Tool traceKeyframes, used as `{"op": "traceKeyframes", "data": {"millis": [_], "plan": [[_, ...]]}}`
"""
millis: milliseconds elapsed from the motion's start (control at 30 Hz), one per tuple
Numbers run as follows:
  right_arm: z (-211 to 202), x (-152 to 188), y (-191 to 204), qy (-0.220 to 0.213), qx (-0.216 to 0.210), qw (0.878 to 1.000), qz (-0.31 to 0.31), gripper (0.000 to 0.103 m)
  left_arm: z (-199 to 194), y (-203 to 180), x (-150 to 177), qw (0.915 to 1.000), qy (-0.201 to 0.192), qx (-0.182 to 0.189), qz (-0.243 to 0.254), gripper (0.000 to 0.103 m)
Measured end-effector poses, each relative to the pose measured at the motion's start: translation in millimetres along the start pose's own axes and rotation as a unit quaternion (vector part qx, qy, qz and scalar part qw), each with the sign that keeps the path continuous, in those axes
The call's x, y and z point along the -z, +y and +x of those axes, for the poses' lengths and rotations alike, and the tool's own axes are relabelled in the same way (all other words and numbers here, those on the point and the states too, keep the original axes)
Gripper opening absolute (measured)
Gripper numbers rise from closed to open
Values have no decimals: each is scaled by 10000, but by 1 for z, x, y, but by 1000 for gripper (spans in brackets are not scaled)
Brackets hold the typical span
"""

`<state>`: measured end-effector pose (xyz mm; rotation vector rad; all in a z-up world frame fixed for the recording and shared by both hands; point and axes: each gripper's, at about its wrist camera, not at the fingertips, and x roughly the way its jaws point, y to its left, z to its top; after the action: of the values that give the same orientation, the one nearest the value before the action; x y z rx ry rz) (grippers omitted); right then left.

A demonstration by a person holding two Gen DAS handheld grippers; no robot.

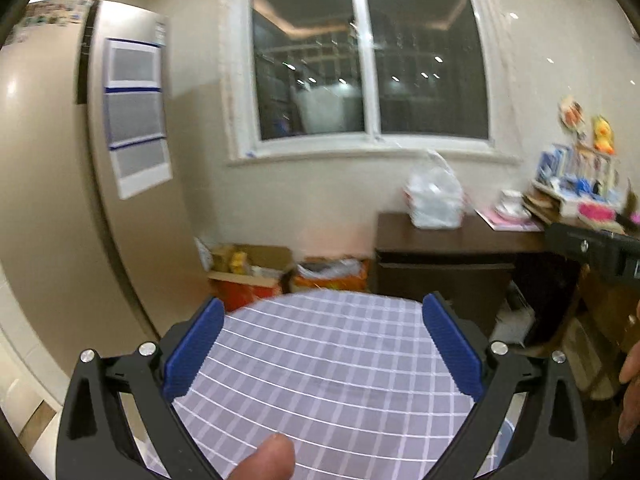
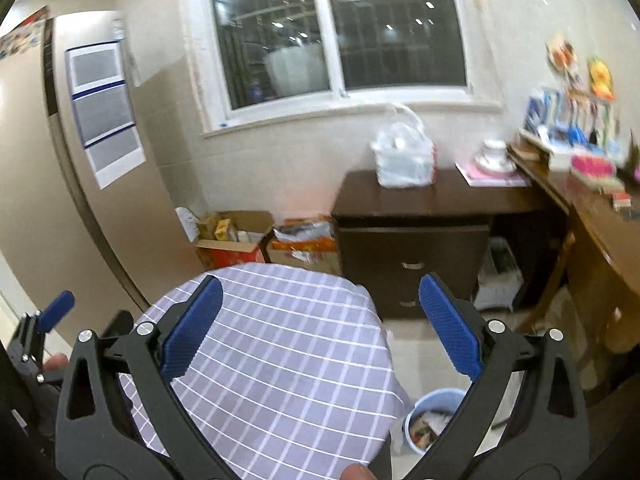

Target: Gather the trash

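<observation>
Trouble could come from the blurry views: both hands hold wide-apart blue fingers, left gripper (image 1: 323, 344) and right gripper (image 2: 320, 326), gripping nothing, over the round purple checked bench (image 1: 328, 376). Trash sits in the pale blue plastic bin (image 2: 430, 420) beside it, easy to bump over.

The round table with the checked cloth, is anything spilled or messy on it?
No. The checked tablecloth shows no spill or trash in either view. Both grippers, left and right, hang open and empty above it. The mess is on the floor: a blue bin with trash inside, and open cardboard boxes by the wall.
</observation>
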<state>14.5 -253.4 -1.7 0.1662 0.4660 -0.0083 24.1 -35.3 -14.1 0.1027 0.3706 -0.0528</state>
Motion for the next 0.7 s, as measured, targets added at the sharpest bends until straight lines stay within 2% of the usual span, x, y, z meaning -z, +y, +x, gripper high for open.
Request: {"op": "traceKeyframes", "data": {"millis": [200, 367, 700], "plan": [[-26, -11, 47, -386, -127, 9985, -354, 97, -30, 36, -15, 9988, -282, -219, -333, 98], [-41, -15, 73, -598, -261, 9965, -516, 97, -45, 47, -19, 9977, -380, -370, -424, 98], [-51, -19, 92, -793, -296, 9945, -626, 97, -63, 69, -22, 9950, -544, -445, -710, 98]]}}
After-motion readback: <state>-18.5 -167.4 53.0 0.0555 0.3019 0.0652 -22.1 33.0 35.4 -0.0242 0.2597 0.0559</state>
